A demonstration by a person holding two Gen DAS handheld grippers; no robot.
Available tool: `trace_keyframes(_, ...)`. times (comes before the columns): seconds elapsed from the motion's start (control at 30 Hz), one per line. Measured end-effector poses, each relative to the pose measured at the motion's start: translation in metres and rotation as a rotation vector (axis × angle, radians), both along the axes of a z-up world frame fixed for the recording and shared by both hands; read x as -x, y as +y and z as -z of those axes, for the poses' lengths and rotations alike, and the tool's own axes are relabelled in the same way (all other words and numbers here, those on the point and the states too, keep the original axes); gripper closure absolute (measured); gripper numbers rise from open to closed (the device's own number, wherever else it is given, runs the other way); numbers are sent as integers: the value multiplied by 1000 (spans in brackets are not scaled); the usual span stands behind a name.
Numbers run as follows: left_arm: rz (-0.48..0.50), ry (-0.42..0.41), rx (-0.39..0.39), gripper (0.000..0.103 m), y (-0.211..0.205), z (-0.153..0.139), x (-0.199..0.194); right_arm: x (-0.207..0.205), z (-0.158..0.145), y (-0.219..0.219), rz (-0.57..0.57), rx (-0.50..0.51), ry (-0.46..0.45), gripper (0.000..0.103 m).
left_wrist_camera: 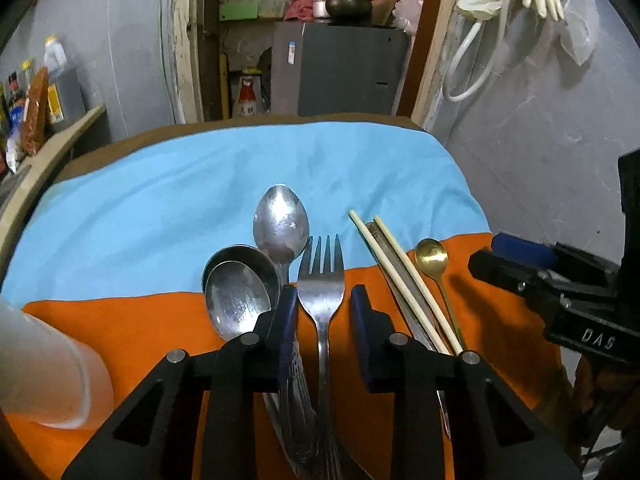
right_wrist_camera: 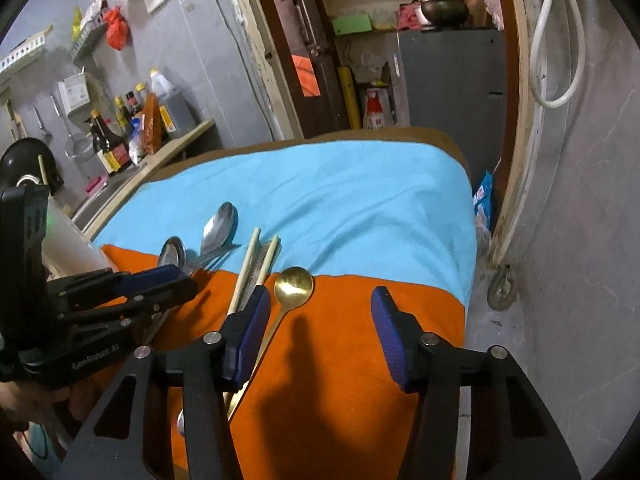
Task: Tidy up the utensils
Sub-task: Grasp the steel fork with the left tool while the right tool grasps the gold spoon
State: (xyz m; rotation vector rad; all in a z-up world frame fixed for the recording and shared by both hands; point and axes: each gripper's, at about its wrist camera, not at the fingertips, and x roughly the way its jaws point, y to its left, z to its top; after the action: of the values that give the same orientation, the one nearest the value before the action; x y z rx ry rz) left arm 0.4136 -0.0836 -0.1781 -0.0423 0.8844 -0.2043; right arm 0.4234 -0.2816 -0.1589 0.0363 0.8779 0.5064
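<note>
Cup at far left on the orange cloth, close beside the utensil row.

Left gripper: jaws part-closed, straddling the fork; a gap shows on both sides of the neck, so nothing is gripped. Risk: the left pad sits against the spoon and the long spoon, whose handles crowd under the fork. Closing here could pinch two handles or skid the fork sideways.

Fork lies flat, long axis running away from the camera, tines toward the blue cloth, handle toward the person. Spoons are parallel, bowls far.

Chopsticks angle slightly left at their far tips, on the seam of the two cloths.

Right gripper: jaws wide, empty. Gold spoon lies hard by its left pad, not centred; closing may nudge it, or catch the chopsticks just beside. Bowl far, handle near.
</note>
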Motion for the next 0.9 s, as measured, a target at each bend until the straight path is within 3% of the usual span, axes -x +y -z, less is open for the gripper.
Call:
trace_keyframes(0.3,8,79,87,82,12,-1,-21,-8,10,10,-19,63,48,60)
trace_keyframes(0.53,-14,68,97,82,14,-5,-18,-11,11,25,-36,119,31,60)
trace_keyframes(0.8,-49,79,118,82,18,-5,-5,-11,16,52,-72,278,-8,60)
trace_keyframes(0.9,-52,82,120,82,16,-5,-6,-16,17,58,-52,293,-5,61)
